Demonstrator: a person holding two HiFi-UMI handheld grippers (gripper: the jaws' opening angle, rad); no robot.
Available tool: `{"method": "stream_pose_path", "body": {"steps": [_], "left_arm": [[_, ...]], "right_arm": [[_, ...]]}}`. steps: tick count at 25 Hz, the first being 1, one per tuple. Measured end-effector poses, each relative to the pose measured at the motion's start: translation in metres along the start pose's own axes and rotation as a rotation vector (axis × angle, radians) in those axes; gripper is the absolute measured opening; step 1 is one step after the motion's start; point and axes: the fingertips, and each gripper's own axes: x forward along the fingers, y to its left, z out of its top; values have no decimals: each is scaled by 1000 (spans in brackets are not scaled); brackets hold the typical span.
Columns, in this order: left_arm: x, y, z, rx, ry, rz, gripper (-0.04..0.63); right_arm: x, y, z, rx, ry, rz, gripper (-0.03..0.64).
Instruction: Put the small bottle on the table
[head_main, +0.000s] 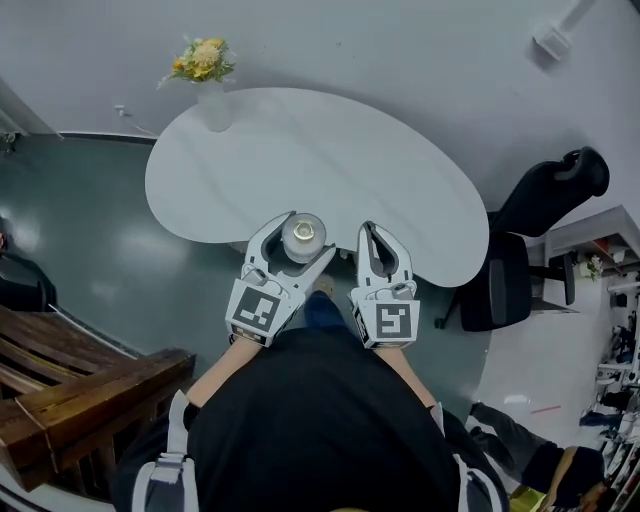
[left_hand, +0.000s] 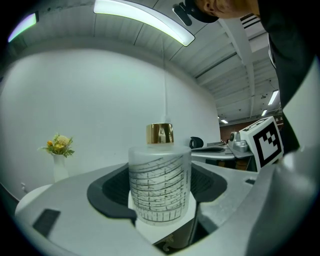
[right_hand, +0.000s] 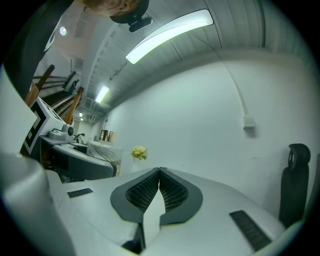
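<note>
Small bottle (left_hand: 160, 182) upright, cap up

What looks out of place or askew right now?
Nothing stands out. The small bottle stands upright in the left claw, gold cap on; the right claw is shut and empty; the flower vase is upright.

white wall (head_main: 400, 50) | grey floor (head_main: 80, 220) | black chair (head_main: 540, 195) | wooden bench (head_main: 60, 380)
</note>
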Motion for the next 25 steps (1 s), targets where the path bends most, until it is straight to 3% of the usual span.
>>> {"method": "stream_pose_path", "body": {"steps": [3, 14, 25], "left_arm": [[31, 10, -1, -49, 16, 12, 333], [141, 48, 2, -66, 21, 29, 333], [197, 67, -3, -76, 51, 4, 333]], "right_arm": [[29, -23, -6, -1, 8, 21, 23], [121, -92, -33, 17, 41, 104, 23], [166, -125, -53, 48, 72, 119, 23]]}}
